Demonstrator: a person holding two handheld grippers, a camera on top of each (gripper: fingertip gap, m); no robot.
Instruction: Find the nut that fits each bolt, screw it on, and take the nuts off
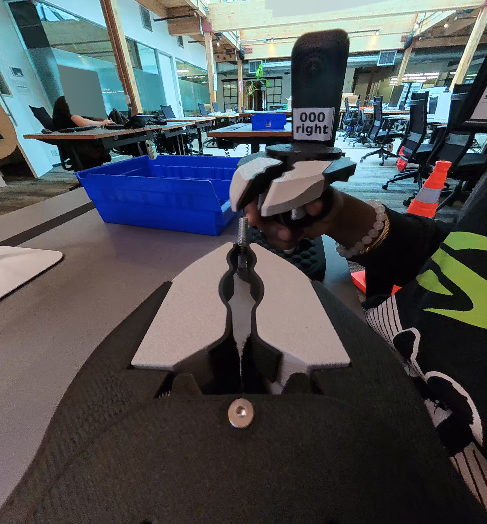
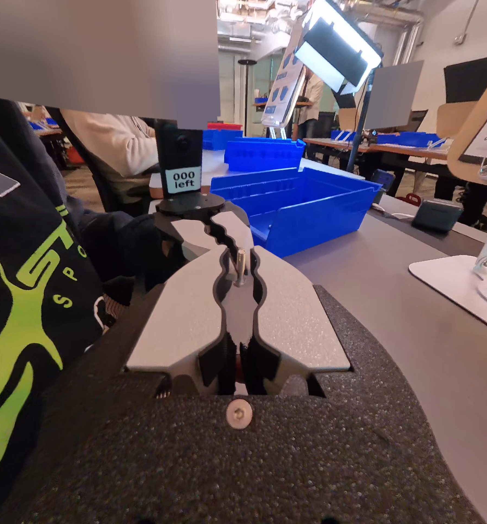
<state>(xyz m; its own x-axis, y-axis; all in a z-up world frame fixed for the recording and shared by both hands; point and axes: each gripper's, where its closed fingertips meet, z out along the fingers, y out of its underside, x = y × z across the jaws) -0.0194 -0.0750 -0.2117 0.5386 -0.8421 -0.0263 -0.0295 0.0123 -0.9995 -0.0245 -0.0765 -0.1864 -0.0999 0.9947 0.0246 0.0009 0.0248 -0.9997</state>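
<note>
The left gripper (image 1: 242,251) is closest, and its two fingers are pinched shut on a bolt (image 1: 242,235) right at their tips. The bolt stands straight up, with its head down between the fingers and its screw end pointing up, bare, with no nut on it. The right gripper (image 1: 250,208) is just above and a little behind the top of the bolt, so it is the one that must come down onto it. It tips forward and down, held in a hand (image 1: 282,229) that reaches in from the right. Its fingers are close together (I cannot tell if a nut sits between them, as none shows in either view). I think a nut has to go straight down the bolt's long line, so the right gripper must line up right over the top. Farther back a blue bin (image 1: 163,198) rests on the grey table (image 1: 94,269), well away from both grippers.
</note>
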